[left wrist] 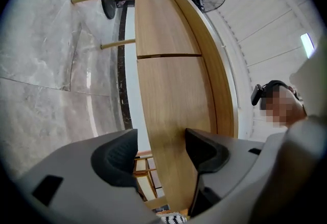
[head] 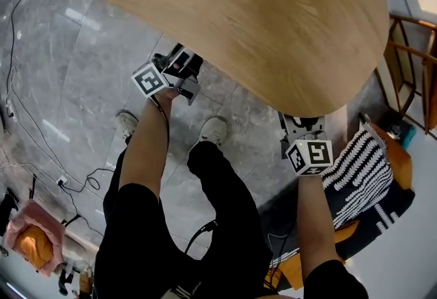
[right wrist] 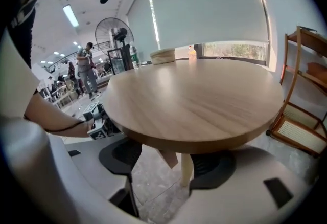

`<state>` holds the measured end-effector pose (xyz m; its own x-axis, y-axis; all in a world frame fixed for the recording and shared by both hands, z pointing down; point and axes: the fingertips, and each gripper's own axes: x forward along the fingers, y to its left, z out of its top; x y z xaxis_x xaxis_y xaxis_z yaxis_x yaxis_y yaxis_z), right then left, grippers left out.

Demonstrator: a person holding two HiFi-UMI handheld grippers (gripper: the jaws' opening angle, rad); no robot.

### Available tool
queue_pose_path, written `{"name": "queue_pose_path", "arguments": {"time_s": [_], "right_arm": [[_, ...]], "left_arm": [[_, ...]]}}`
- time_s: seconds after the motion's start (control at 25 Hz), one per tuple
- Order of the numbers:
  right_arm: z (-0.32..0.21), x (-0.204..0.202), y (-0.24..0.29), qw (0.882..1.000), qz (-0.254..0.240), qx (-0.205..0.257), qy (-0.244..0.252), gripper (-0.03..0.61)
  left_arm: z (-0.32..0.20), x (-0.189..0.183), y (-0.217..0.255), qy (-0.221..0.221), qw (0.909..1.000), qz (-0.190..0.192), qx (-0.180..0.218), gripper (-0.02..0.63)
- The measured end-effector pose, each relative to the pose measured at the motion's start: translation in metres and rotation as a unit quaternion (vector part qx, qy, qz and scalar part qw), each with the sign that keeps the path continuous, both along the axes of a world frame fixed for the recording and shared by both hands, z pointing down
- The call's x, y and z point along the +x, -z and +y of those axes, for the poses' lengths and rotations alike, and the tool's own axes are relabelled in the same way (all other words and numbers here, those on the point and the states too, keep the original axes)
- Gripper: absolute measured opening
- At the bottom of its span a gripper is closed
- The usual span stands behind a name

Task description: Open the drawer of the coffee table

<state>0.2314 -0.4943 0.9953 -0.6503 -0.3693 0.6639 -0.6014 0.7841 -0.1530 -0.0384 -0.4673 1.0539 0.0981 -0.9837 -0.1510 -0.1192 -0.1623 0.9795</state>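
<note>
The oval wooden coffee table (head: 225, 11) fills the top of the head view. My left gripper (head: 179, 71) is at its near edge, partly tucked under the top. In the left gripper view the wooden drawer front (left wrist: 173, 105) runs along below the table rim (left wrist: 204, 39), with a seam (left wrist: 168, 56) farther on. The left gripper (left wrist: 158, 159) is open, and the panel's lower edge shows in the gap between its jaws. My right gripper (head: 302, 128) hangs at the table's near right end. The right gripper (right wrist: 166, 161) is open, just below the rim, holding nothing.
A wooden rack (head: 410, 65) stands to the right, with a black-and-white striped cushion (head: 362, 168) beside it. Cables (head: 41, 154) and a pink cloth (head: 34, 233) lie on the floor at left. The person's shoes (head: 213, 130) are by the table. A bottle (right wrist: 192, 52) stands on the far edge.
</note>
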Motion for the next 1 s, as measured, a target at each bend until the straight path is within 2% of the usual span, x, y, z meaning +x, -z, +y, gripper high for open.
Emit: {"name": "queue_pose_path", "arguments": {"time_s": [0.12,0.16,0.2,0.24,0.28,0.48,0.68,1.0], "right_arm": [[-0.003,-0.001,0.000,1.000,-0.012,-0.008,-0.017,0.310],[-0.002,-0.002,0.000,1.000,-0.014,-0.011,-0.014,0.307],[0.000,-0.003,0.000,1.000,-0.014,-0.017,-0.009,0.289],[0.002,-0.004,0.000,1.000,-0.014,-0.023,-0.004,0.243],[0.004,-0.005,-0.001,1.000,-0.013,-0.028,-0.001,0.215],[0.007,-0.005,0.000,1.000,-0.008,-0.025,0.008,0.206],[0.021,-0.005,-0.002,0.997,0.023,-0.005,0.070,0.170],[0.055,-0.006,-0.002,0.992,0.052,-0.003,0.119,0.150]], "left_arm": [[-0.001,0.002,0.003,-0.003,0.9997,0.010,0.023,0.285],[-0.002,0.002,0.005,-0.004,0.9994,0.012,0.032,0.264],[-0.003,0.002,0.007,-0.006,0.9991,0.014,0.038,0.255],[-0.003,0.002,0.007,-0.006,0.9990,0.018,0.042,0.250],[-0.003,0.001,0.007,-0.007,0.9988,0.021,0.043,0.247],[0.001,0.001,0.008,-0.016,0.9988,0.025,0.040,0.232],[0.011,0.002,0.006,-0.026,0.9988,0.025,0.034,0.229],[0.042,0.000,0.007,-0.045,0.9983,0.028,0.025,0.227]]}}
